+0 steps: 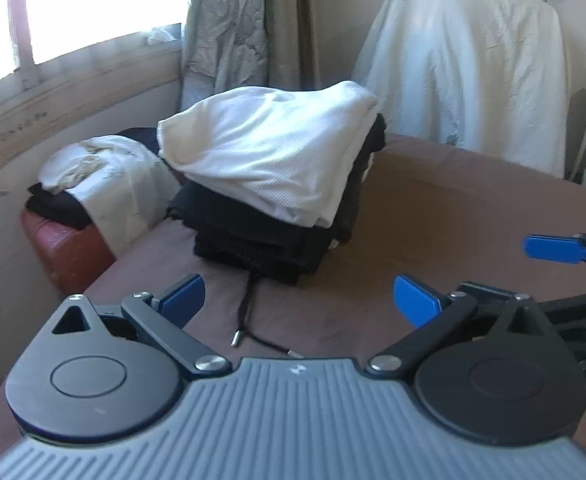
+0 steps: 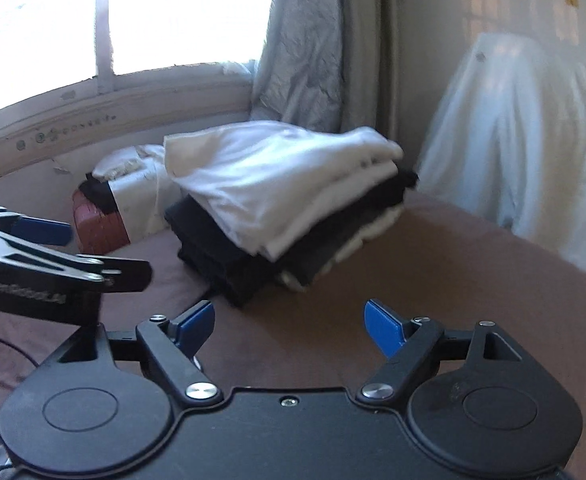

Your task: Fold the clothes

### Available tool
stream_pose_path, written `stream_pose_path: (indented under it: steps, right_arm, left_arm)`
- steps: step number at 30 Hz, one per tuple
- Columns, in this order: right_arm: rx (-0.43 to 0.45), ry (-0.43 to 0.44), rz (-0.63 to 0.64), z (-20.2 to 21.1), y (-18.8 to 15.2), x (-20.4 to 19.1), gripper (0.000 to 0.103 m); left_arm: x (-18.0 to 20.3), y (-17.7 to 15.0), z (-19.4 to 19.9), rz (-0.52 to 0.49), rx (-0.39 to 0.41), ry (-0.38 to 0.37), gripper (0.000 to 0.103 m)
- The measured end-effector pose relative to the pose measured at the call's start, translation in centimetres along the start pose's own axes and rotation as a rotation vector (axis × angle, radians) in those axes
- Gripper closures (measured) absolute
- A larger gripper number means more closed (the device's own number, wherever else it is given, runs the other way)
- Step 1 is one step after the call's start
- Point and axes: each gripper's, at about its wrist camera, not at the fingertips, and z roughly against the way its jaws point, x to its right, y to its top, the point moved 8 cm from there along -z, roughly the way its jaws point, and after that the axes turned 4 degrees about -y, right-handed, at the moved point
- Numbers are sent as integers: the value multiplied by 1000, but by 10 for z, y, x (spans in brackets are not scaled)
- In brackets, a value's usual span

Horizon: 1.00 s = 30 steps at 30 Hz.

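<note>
Both grippers point slightly downward, side by side. The left gripper and right gripper have jaws spread wide, holding nothing.

A folded white garment tops a stack of dark clothes on the brown tabletop, with the right claw spread empty just before the stack and the left claw to the stack's left.

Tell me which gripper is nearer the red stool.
Left. The left gripper has the red stool just ahead on its left; the right gripper sits farther right, facing the clothes stack, with the stool well off to its left.
</note>
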Motion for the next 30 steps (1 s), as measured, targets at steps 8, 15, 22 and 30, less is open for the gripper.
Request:
stream_pose_path:
  steps: [8,15,22,30]
  right_arm:
    - [-65,-93,-66,3,-16,21,17]
    - [-85,-129,-61,9,-15,21,16]
    - [-65,-159,-52,20,-14,17,11]
    - [-59,-174,-72,20,-13,21,11]
  left_arm:
    - [18,-13,-6,-104,-54,64,0]
    - [20,-17,-13,-91,-105,69,0]
    - [18,-19,-12,-67,-139,79,0]
    - [16,-20,-14,-65,-134,69,0]
